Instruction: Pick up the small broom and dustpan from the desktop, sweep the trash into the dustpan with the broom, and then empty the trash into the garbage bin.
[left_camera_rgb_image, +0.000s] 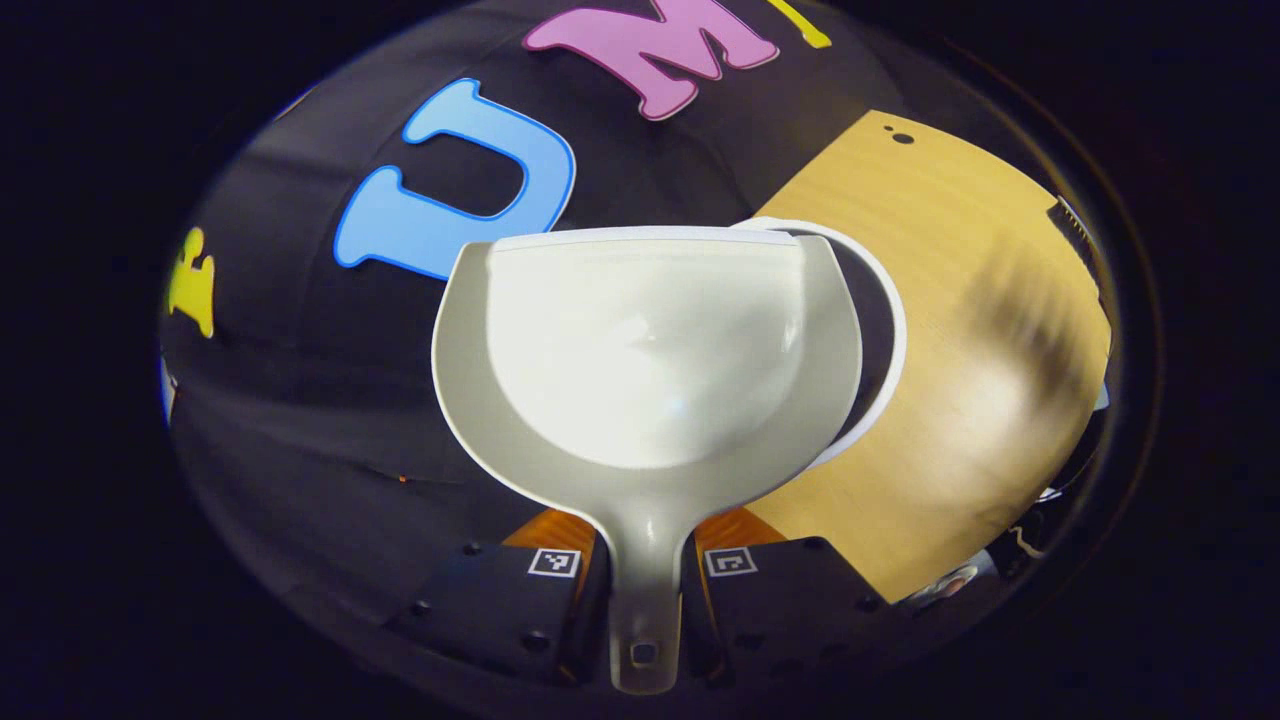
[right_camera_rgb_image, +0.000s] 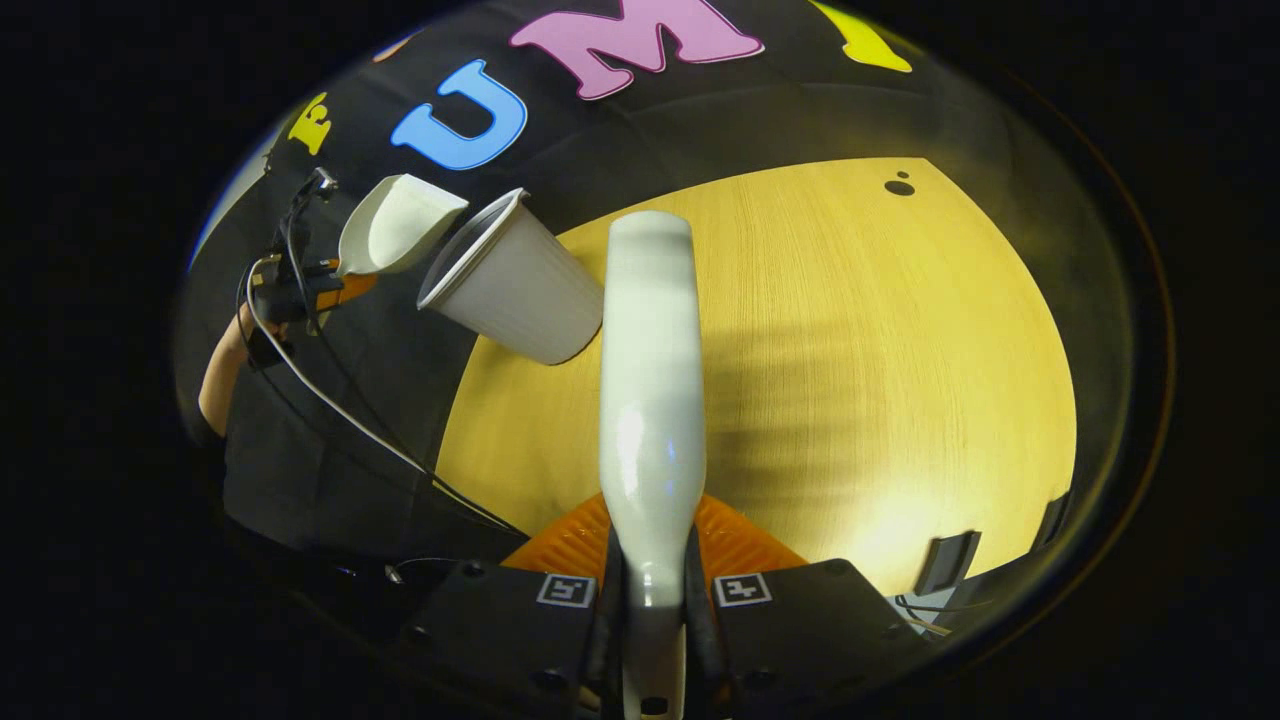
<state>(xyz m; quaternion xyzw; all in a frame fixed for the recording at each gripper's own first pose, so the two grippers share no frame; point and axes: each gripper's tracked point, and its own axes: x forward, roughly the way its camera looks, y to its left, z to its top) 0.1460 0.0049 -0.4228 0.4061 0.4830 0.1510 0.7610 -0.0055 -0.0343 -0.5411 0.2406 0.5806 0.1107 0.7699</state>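
Presently the left gripper (left_camera_rgb_image: 642, 600) holds the dustpan (left_camera_rgb_image: 645, 350) by its handle, both fingers pressed against the handle's sides at the bottom of the left gripper view. The pan's open scoop faces the camera and its inside appears clean, with no trash visible in it. Behind the pan's right side the white rim of the garbage bin (left_camera_rgb_image: 885, 330) shows as a curved arc, partly covered by the pan. The bin stands at the left edge of the wooden tabletop (left_camera_rgb_image: 960, 300), with the black booth wall beyond it.

In the right gripper view, the right gripper (right_camera_rgb_image: 652, 610) is closed on the broom (right_camera_rgb_image: 650, 400), its fingers clamped on the narrow lower end of the white handle. The handle runs straight up the middle of the view over the tabletop (right_camera_rgb_image: 850, 350). The bristles cannot be made out from this angle.

Farther off in the same view, the garbage bin (right_camera_rgb_image: 510, 285) sits near the far left corner of the tabletop, a white tapered cup-like vessel with its open mouth toward the upper left. The dustpan (right_camera_rgb_image: 395, 225) is just beside that mouth, tilted with its lip toward the bin, apart from the tabletop. The left gripper (right_camera_rgb_image: 335, 275) grips it from the left, carried by a person's hand (right_camera_rgb_image: 245, 325) with cables trailing down.
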